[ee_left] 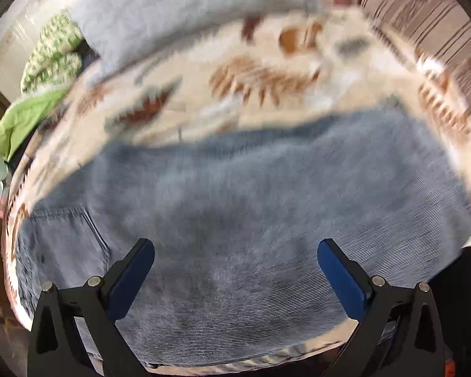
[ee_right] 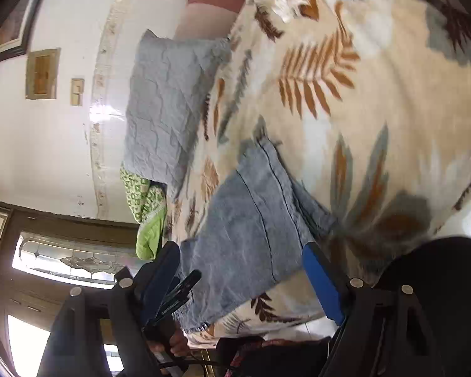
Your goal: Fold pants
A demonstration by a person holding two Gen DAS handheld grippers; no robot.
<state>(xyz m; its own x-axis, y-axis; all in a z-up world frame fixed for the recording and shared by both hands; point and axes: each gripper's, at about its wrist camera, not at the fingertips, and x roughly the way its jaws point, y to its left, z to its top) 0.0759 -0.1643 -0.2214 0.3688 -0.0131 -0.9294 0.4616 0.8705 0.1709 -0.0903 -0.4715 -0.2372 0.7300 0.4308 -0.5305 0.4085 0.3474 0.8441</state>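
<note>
The bed point(ee_right: 376, 100), under a leaf-print cover, lies broad and bare beyond the jeans point(ee_right: 251, 220), with nothing standing on that stretch. The jeans lie flat on the near part; in the left wrist view they fill the ground under the left gripper point(ee_left: 235, 259), whose blue fingers stand wide apart with nothing between them. The right gripper point(ee_right: 240, 259) also has a clear gap. Obstacles crowd the wall side: a grey pillow point(ee_right: 169, 106) propped at the bed's edge, a green patterned bundle point(ee_right: 141, 194) beside it, then the white wall point(ee_right: 47, 157)
</note>
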